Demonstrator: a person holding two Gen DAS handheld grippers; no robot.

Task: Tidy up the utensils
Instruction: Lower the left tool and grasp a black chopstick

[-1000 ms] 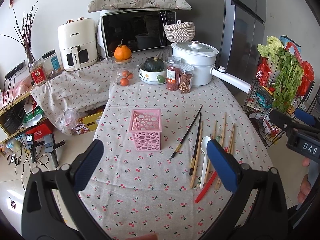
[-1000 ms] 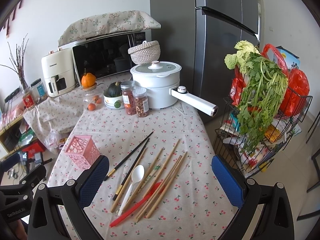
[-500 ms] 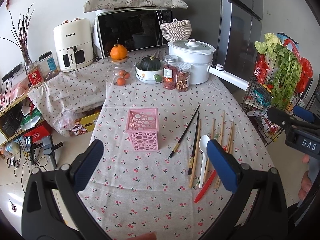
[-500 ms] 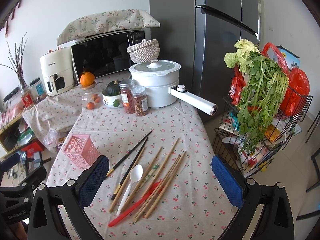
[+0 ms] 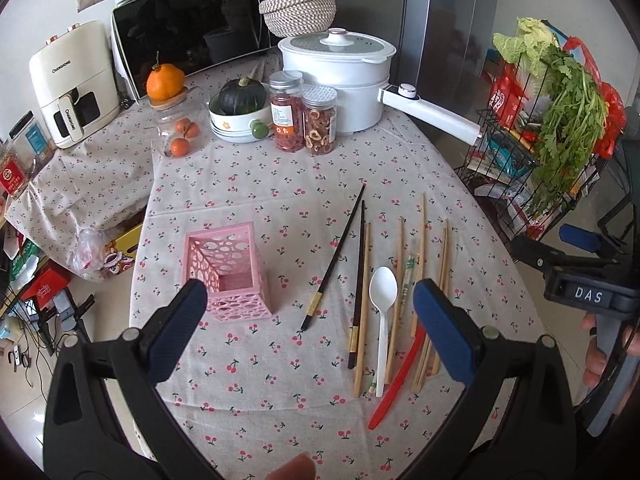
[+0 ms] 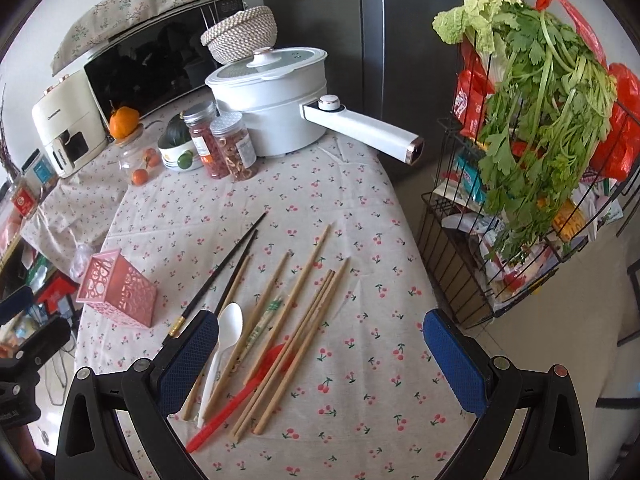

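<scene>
Both grippers hover over the cherry-print bench with blue-padded fingers spread wide and nothing between them. Between the left gripper (image 5: 310, 322) fingers lie two black chopsticks (image 5: 335, 258) and a white spoon (image 5: 383, 312); its right finger (image 5: 444, 336) covers part of the wooden chopsticks (image 5: 420, 248) and of the red utensil (image 5: 394, 384), whose head is hard to make out. Just beyond the left finger stands the pink perforated holder (image 5: 230, 276), upright and apart from the utensils. The right gripper (image 6: 320, 358) hangs over the same bundle, its left finger (image 6: 188, 360) hiding the spoon's handle and the near ends of some chopsticks. Open cloth (image 6: 372, 320) stretches between that gripper's fingers toward the bench's right edge, where a wire rack of greens (image 6: 532, 128) stands close by. Farther out, jars (image 5: 304, 116) and a white pot (image 5: 340, 80) crowd the far end, the pot's handle overhanging the edge.
</scene>
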